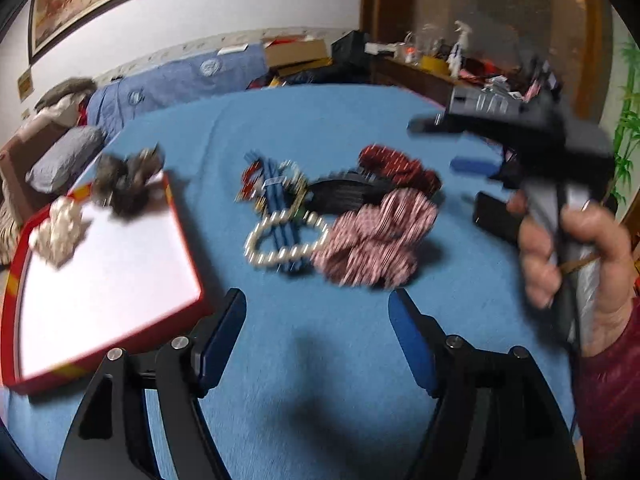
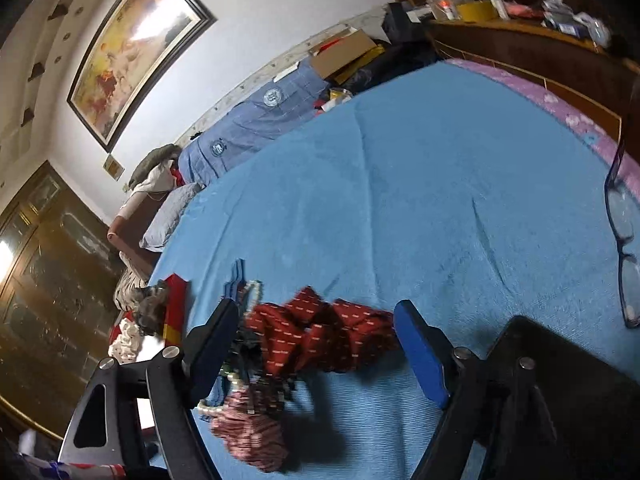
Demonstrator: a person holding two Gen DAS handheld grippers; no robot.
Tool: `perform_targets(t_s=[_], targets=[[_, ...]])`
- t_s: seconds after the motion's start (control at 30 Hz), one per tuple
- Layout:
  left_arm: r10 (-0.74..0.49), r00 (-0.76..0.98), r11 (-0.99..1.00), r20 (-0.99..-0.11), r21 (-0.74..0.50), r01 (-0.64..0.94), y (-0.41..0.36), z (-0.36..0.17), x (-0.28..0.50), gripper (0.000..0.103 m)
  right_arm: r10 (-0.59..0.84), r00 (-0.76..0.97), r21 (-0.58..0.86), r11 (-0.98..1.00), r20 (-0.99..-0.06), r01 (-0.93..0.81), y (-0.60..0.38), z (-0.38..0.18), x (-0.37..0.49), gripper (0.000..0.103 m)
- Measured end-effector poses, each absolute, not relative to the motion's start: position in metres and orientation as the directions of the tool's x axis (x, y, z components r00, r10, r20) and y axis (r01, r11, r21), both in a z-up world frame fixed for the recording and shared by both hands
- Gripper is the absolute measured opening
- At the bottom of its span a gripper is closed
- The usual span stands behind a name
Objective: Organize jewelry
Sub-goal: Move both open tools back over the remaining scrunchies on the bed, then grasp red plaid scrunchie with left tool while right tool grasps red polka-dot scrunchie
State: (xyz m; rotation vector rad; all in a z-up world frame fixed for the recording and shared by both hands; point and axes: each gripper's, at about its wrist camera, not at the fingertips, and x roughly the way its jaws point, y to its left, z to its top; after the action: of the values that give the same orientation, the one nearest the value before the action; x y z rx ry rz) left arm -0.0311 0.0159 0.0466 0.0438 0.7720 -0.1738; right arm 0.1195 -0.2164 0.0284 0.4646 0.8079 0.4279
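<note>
Both hand-held grippers wide apart and empty. Left hand-held gripper (image 1: 316,320) poised over bare blue bed cover (image 1: 320,380), short of the jewelry pile, nothing between the pads. Right hand-held gripper (image 2: 316,344) tipped down over the pile, jaws straddling the red patterned scrunchie (image 2: 320,336) without visibly pressing on it; probably lined up for a pick, though blur leaves contact unclear.

Task's things heaped mid-bed: pearl bracelet (image 1: 280,244), blue hair sticks (image 1: 280,200), black piece (image 1: 344,196), pink checked scrunchie (image 1: 372,236), all touching or overlapping. Red-rimmed tray (image 1: 100,280) near the left edge of the bed, already carrying a grey furry scrunchie (image 1: 128,184) and a cream one (image 1: 60,232) at its far end, so apparently the sorting destination. Glasses (image 2: 620,240) lying apart near the right edge.
</note>
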Motion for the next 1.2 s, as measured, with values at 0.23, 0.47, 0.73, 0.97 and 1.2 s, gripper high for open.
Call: perform_targets(t_s=[0.23,0.47,0.73,0.97,1.2], targets=[[-0.193,0.68,0.966,-0.708,-0.015,0.258,-0.026,0.039,0.008,0.074,0.561,0.605,0.617,0.774,-0.565,-0.141,-0.232,0.021,0.123,0.084],[-0.144,0.631,0.972,-0.763,0.012,0.236,-0.049,0.015,0.053,0.043,0.564,0.595,0.621,0.772,-0.573,-0.133,-0.232,0.02,0.123,0.084],[-0.211,0.657,0.974,-0.723,-0.098,0.204,-0.018,0.026,0.058,0.015,0.567,0.56,0.609,0.782,-0.604,-0.136,-0.226,0.015,0.129,0.084],[-0.174,0.717,0.984,-0.675,-0.086,0.158,-0.001,0.042,0.06,0.015,0.538,0.535,0.573,0.811,-0.651,-0.118,-0.212,0.006,0.14,0.087],[-0.094,0.759,0.994,-0.644,-0.023,0.104,0.013,0.048,0.063,0.015,0.524,0.52,0.526,0.835,-0.675,-0.159,-0.191,-0.001,0.146,0.037]])
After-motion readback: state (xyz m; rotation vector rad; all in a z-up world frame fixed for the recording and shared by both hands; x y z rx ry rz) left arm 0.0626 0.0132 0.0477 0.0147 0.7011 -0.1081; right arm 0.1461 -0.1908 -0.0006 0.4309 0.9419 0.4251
